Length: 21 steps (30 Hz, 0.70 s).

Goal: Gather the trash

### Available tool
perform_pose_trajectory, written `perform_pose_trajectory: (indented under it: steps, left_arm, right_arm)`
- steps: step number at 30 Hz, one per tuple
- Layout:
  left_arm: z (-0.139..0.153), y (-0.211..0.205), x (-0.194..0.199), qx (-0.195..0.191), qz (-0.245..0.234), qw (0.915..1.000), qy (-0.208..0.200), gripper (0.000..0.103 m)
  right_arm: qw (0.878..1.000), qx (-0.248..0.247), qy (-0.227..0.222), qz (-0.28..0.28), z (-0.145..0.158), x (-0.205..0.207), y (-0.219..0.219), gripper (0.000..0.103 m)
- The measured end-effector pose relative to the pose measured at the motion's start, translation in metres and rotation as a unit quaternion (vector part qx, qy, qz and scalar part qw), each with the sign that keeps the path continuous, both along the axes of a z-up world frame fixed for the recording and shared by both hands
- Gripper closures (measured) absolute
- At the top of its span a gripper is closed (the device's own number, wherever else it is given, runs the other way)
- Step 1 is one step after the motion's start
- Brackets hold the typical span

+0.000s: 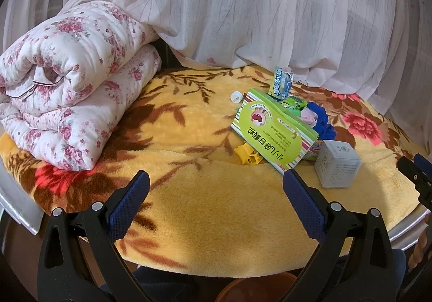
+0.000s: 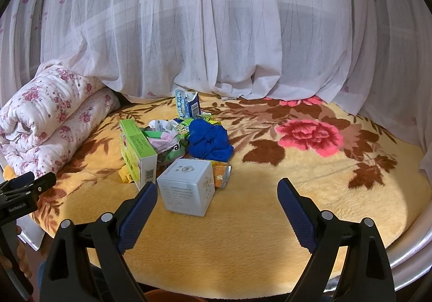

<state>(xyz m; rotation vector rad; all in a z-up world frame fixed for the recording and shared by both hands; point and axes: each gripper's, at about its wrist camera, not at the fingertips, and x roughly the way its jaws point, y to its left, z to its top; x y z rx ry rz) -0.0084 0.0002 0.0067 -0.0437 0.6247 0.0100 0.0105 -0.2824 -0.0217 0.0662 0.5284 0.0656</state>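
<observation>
The fingers (image 2: 295,211) of the right gripper (image 2: 217,206) are standing spread wide and gripping nothing; those of the left gripper (image 1: 216,203) are spread and empty too. Both are hovering at the near edge of the yellow floral blanket (image 2: 243,234). The trash is sitting in a loose heap mid-blanket. The green box (image 1: 272,130) is leaning tilted at the left of the heap, the white cube box (image 2: 186,190) is standing nearest the right gripper, and crumpled wrappers (image 2: 167,137) are lying behind with a blue cloth (image 2: 209,144). The cube looks like the best first pick: straddling its flat sides squarely should be keeping it from twisting out.
</observation>
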Motion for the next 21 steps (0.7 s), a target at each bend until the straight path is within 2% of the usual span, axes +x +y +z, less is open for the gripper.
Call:
perform_pose_trajectory:
  steps: [21]
  left_arm:
    - [-0.003, -0.001, 0.001, 0.003, 0.0, 1.0, 0.002, 0.007]
  right_arm:
    - [1.0, 0.002, 0.006, 0.005, -0.005, -0.003, 0.014, 0.014]
